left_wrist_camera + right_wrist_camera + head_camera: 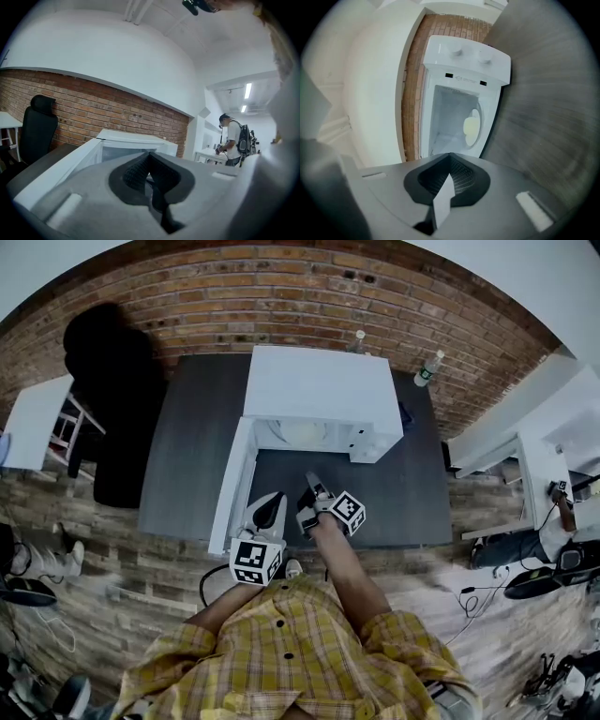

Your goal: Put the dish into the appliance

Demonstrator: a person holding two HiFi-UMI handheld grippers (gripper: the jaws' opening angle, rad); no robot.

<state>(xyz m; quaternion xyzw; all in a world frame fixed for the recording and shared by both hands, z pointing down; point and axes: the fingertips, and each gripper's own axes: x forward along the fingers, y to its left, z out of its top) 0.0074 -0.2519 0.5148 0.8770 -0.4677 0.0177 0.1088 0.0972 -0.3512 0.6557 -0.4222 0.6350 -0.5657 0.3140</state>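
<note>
I judge the job nearly done: dish (472, 126) inside the appliance (461, 70) at 12 o'clock, door (234, 486) swung wide, left gripper (149, 160) and right gripper (450, 174) fingers together, empty

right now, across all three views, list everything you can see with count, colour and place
appliance: 1, white, on the table, door open
dish: 1, pale yellow, inside the appliance
table: 1, dark grey, by the brick wall
bottles: 2, clear, table's back edge
office chair: 1, black, left of the table
bystander: 1, white top, far background
left gripper: 1, grey, shut, empty
right gripper: 1, grey, shut, empty, facing the appliance
</note>
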